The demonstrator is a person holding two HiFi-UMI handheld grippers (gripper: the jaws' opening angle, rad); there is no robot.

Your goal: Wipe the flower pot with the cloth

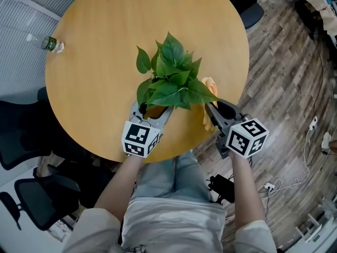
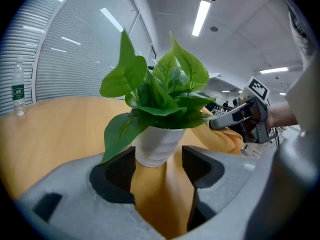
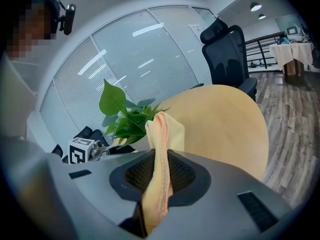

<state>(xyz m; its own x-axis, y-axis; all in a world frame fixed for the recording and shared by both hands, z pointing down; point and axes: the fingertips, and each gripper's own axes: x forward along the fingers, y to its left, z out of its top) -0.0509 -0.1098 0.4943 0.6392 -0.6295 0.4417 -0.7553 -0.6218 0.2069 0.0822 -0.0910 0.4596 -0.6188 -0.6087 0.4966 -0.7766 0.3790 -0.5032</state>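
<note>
A white flower pot [image 2: 157,144] with a leafy green plant [image 1: 171,80] stands on the round wooden table [image 1: 105,46] near its front edge. My left gripper [image 2: 159,161] is open, and the pot's base sits between its fingertips without either pad visibly pressing it. In the head view the left gripper [image 1: 152,112] reaches under the leaves, which hide most of the pot. My right gripper [image 3: 159,171] is shut on a yellow cloth [image 3: 162,134]. It holds the cloth [image 1: 209,88] just right of the plant, close to the leaves.
A plastic water bottle [image 1: 50,44] stands at the table's far left edge. Black office chairs [image 1: 31,194] are at the lower left, and another chair [image 3: 227,54] is behind the table. Cables [image 1: 310,141] lie on the wood floor at the right.
</note>
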